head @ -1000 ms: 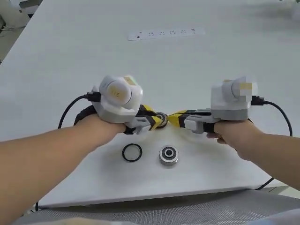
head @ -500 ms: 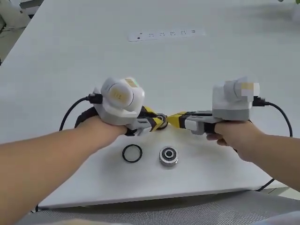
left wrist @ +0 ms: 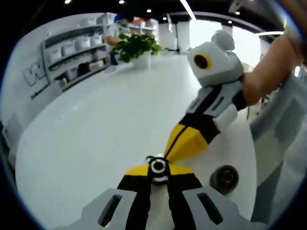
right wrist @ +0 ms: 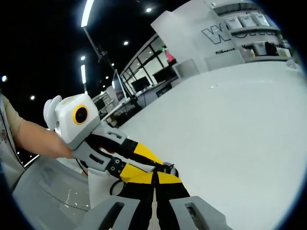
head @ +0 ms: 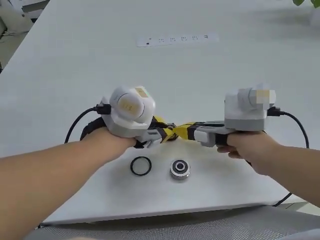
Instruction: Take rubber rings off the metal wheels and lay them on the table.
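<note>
My left gripper (head: pixel 169 133) is shut on a small metal wheel (left wrist: pixel 158 166), held above the table with its black rubber ring still on its rim. My right gripper (head: pixel 181 131) faces it from the right, tip to tip. Its yellow jaws are shut, and they seem to pinch the ring at the wheel's edge (right wrist: pixel 166 168). In the head view the jaws hide this wheel. On the table below lie a loose black rubber ring (head: pixel 141 165) and a second metal wheel (head: pixel 179 168), which also appears in the left gripper view (left wrist: pixel 224 178).
A white power strip (head: pixel 177 37) lies far back on the white table (head: pixel 75 75). Black cables trail from both grippers, left (head: pixel 75 129) and right (head: pixel 300 130). The table's front edge (head: pixel 165 209) runs just below the loose ring and wheel.
The two grippers have drawn closer together and sunk slightly. The wheel, earlier visible between the jaw tips, is now covered by them. The ring and wheel on the table have not moved.
</note>
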Available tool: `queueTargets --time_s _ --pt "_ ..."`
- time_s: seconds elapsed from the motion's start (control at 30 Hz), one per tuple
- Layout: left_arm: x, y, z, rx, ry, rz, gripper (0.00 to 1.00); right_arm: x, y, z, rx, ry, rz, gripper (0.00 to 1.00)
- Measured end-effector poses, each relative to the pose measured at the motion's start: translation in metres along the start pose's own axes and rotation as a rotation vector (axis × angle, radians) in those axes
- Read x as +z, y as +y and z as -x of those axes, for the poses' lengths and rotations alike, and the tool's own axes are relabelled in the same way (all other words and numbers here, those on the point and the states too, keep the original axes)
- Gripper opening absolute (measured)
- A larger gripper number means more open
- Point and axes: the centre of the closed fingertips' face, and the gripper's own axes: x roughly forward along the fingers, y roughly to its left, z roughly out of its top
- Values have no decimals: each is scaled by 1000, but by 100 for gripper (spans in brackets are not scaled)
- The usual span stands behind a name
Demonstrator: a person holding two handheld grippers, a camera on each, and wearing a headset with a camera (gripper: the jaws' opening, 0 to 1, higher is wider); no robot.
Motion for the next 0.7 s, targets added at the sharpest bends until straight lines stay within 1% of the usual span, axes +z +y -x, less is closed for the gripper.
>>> queueTargets --time_s 0.03,0.17,0.47,0.7 --pt "0 0 0 1 -1 1 12 0 0 0 5 6 32 0" --pt "1 0 1 5 -1 4 12 -2 0 2 8 6 14 0" --pt "1 -1 1 -1 -6 8 12 -1 6 5 41 2 -9 0" --pt "2 -2 2 1 -11 17 12 -2 13 7 81 9 -10 0"
